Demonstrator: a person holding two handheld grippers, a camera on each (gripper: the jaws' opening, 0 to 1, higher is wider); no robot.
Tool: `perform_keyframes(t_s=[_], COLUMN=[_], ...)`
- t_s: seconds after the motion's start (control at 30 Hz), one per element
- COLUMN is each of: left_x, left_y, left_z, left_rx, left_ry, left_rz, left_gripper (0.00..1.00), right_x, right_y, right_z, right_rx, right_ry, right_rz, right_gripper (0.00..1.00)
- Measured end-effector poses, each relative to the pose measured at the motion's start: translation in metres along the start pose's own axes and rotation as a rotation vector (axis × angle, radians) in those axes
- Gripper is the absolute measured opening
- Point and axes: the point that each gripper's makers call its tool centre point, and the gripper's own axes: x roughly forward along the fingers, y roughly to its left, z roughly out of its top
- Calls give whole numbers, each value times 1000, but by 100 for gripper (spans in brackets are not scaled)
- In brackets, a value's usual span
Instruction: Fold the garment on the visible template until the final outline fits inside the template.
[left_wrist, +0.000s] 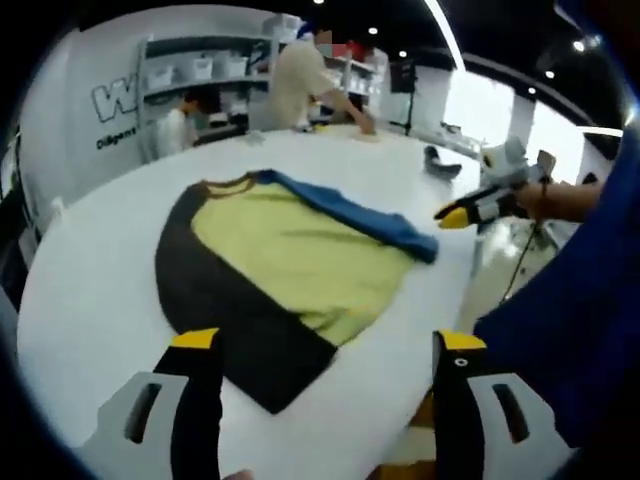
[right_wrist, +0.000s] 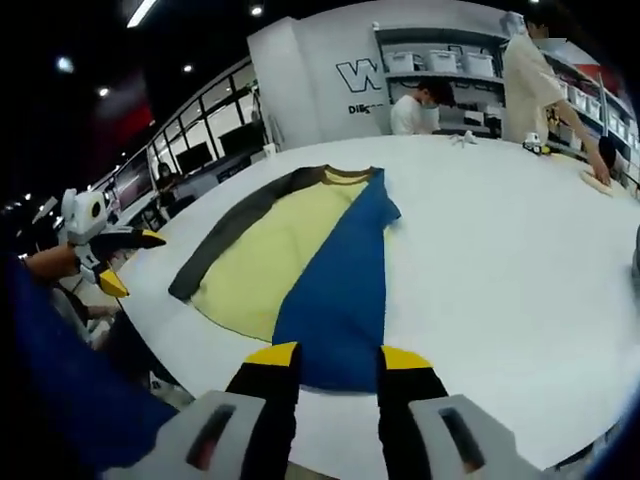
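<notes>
A garment (left_wrist: 300, 250) lies flat on the white table (left_wrist: 100, 300), with a yellow body, a dark sleeve (left_wrist: 230, 300) and a blue part (left_wrist: 360, 215) folded over its far edge. My left gripper (left_wrist: 328, 340) hovers open and wide over the near table edge, just short of the dark sleeve. My right gripper (left_wrist: 452, 214) hangs off the blue corner. In the right gripper view the garment (right_wrist: 250, 260) shows the blue part (right_wrist: 340, 290) running from collar to hem. My right gripper (right_wrist: 338, 355) is open just behind the blue hem, holding nothing. My left gripper (right_wrist: 133, 262) stands open beyond the table edge.
Two people work at the table's far side (left_wrist: 300, 75), in front of shelves with bins (left_wrist: 200, 75). A small dark object (left_wrist: 440, 160) lies on the table at the far right. A blue sleeve (left_wrist: 590, 330) sits close by. The table (right_wrist: 500, 250) stretches bare to the right.
</notes>
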Motion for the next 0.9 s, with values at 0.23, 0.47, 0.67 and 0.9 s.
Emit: perform_keyframes(t_s=[0.23, 0.47, 0.67, 0.9], left_x=[-27, -41, -52, -65], left_y=[-28, -45, -60, -81], left_z=[-11, -21, -33, -57], left_rx=[-31, -52, -60, -85], left_ry=[13, 20, 34, 59], left_rz=[-13, -17, -18, -40], left_gripper=[97, 99, 99, 99], right_x=[-27, -37, -47, -64], right_y=[35, 49, 62, 69], right_z=[-41, -63, -83, -106], right_rx=[50, 77, 100, 133], right_ry=[35, 50, 66, 73], right_rz=[3, 5, -3, -33], right_gripper=[27, 29, 29, 27])
